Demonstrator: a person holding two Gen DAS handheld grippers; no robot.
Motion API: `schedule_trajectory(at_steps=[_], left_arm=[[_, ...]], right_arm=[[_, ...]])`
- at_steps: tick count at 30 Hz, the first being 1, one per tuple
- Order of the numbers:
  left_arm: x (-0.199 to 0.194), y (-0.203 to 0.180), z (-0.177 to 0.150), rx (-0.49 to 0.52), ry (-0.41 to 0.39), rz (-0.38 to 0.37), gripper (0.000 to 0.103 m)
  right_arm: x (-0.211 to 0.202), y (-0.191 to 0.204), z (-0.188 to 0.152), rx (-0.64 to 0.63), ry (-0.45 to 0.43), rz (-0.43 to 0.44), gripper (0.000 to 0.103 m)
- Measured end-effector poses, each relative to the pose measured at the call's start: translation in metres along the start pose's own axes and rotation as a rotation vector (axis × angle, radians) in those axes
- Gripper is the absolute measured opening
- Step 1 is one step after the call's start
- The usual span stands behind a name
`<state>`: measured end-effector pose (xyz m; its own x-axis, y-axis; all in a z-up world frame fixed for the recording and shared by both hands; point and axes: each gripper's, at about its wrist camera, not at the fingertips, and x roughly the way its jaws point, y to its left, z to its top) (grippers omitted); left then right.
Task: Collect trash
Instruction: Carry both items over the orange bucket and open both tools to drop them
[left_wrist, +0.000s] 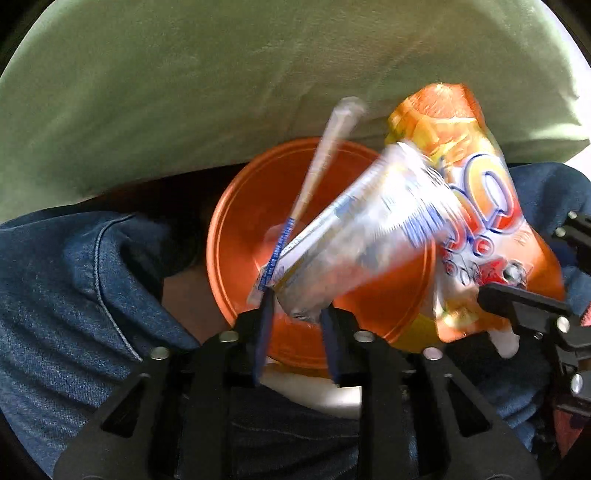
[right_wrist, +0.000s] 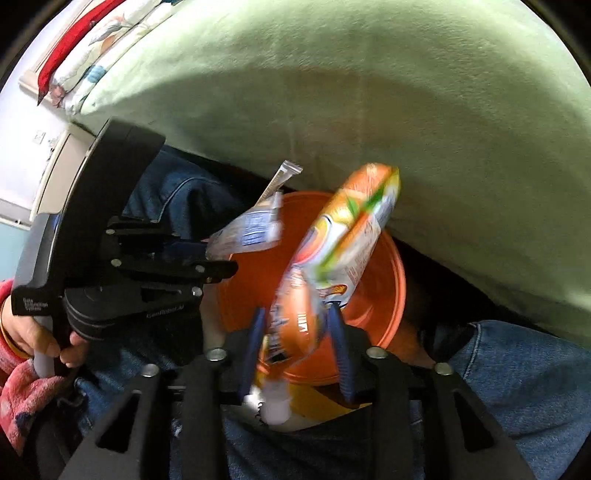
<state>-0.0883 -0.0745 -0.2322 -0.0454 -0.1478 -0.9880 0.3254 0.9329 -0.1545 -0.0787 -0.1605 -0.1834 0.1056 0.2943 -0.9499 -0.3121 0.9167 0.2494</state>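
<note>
Left claw (left_wrist: 295, 310) around blurred wrapper (left_wrist: 369, 236), lettering unreadable, above orange bin (left_wrist: 236, 229)

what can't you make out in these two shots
- Print on the clear wrapper, left wrist view: motion blur.
- Brand name on the orange pouch, right wrist view: blurred; the left wrist view shows only a few letters.
- Orange bin's bottom, both views: covered by the wrappers.
- White cap, right wrist view: blurred.

An orange bucket (left_wrist: 236, 236) is glowing beneath an orange-and-yellow pouch (left_wrist: 476, 206), a silver-blue wrapper (left_wrist: 369, 240), against pale green bedding (left_wrist: 184, 92) and blue denim (left_wrist: 74, 277).
</note>
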Motion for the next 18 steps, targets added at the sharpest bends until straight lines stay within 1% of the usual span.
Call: schedule_trajectory(at_steps=[1, 2, 3, 10, 14, 18], left_arm=[[0.0, 0.0, 0.0, 0.0, -0.004, 0.003, 0.046], [-0.004, 0.002, -0.004, -0.002, -0.012, 0.008, 0.058], [-0.006, 0.002, -0.005, -0.002, -0.025, 0.014, 0.06], [-0.021, -0.001, -0.002, 0.005, -0.07, 0.055, 0.064], [-0.025, 0.007, -0.001, 0.002, -0.091, 0.062, 0.065], [-0.032, 0.01, -0.002, 0.001, -0.122, 0.07, 0.066]], right_arm=[[-0.001, 0.0, -0.001, 0.007, -0.013, -0.006, 0.055], [-0.013, -0.01, -0.006, 0.015, -0.024, -0.015, 0.058], [-0.015, -0.011, -0.006, 0.018, -0.034, -0.024, 0.06], [-0.029, -0.027, -0.013, 0.077, -0.078, -0.039, 0.061], [-0.033, -0.035, -0.013, 0.086, -0.093, -0.047, 0.063], [-0.041, -0.035, -0.01, 0.087, -0.12, -0.058, 0.063]])
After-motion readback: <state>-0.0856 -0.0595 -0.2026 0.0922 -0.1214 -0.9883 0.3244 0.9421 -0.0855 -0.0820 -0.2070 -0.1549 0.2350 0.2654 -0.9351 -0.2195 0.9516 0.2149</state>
